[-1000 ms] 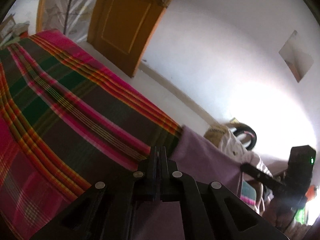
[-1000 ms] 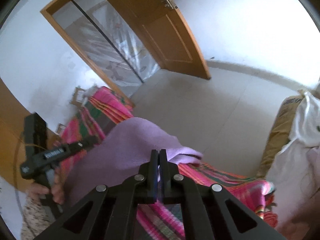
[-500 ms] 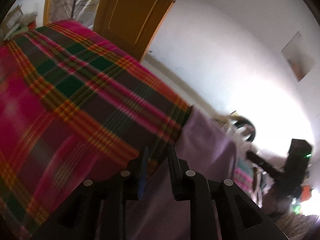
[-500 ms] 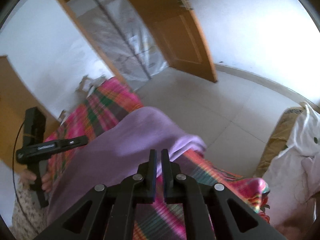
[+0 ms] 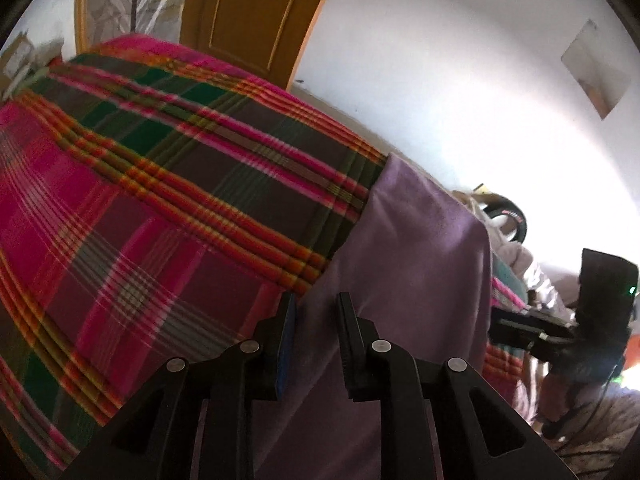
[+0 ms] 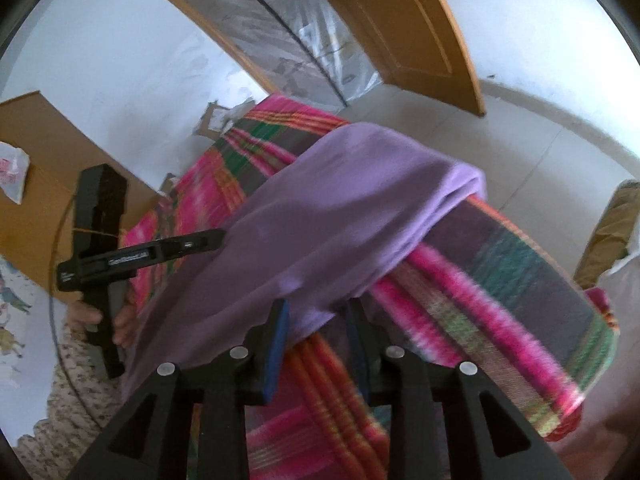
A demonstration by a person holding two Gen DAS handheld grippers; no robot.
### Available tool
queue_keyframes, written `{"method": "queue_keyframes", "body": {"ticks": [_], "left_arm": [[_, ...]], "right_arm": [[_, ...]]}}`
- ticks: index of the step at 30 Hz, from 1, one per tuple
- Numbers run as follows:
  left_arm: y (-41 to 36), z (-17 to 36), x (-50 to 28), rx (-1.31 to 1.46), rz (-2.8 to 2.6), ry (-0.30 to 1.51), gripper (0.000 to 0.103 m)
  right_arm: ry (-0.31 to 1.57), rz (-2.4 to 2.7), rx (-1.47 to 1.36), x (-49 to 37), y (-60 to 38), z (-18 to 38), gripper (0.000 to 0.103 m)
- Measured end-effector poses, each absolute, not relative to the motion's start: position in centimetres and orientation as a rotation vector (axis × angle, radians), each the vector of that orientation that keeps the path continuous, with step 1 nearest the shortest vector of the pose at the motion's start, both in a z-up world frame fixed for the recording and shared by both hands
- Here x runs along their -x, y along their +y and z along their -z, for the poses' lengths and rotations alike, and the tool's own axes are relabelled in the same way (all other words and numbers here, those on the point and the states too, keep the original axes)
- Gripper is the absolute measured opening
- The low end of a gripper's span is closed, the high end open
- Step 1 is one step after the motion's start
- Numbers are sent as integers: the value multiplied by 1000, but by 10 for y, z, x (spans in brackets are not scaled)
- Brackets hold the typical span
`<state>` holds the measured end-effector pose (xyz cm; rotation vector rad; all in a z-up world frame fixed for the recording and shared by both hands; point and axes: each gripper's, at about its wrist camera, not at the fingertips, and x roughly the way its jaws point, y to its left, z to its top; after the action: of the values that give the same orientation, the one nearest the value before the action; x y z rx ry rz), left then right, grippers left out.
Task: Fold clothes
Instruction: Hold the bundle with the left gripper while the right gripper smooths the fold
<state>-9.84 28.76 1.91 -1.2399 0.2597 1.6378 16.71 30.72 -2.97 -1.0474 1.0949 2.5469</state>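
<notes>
Both jaws parted: left gripper (image 5: 314, 340) and right gripper (image 6: 318, 340) straddle purple garment (image 6: 320, 216) edges, seemingly doubled over plaid bedspread (image 5: 160, 200).

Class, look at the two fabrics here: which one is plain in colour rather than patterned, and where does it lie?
The plain purple cloth; it lies draped over the pink, green and orange plaid blanket, which alone carries stripes.

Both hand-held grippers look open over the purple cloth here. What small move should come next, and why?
Probably pull both back clear of the cloth. The left hand-held gripper and right hand-held gripper stand open, gripping nothing, and the purple cloth lies doubled over on the plaid blanket, its folded edge showing in the right wrist view. Then a fresh edge can be chosen for the next fold.
</notes>
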Motion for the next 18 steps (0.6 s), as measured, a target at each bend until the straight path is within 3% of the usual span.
{"method": "queue_keyframes", "body": {"ticks": [3,6,8,18], "left_arm": [[287,-16,101,1232,-1620,219,13],[291,-14,100,1216,-1622,217,6],[293,-15,100,1193,-1641,223,4],[296,-12,121,1201,-1688,145,3]], "right_arm": [[1123,-2547,1042,-163,306,32,27],[1163,-2547,1056,-163,305,35,9],[1122,-2555,1069,-162,303,34,4],[1096,-2557,1022,-176,302,23,2]]}}
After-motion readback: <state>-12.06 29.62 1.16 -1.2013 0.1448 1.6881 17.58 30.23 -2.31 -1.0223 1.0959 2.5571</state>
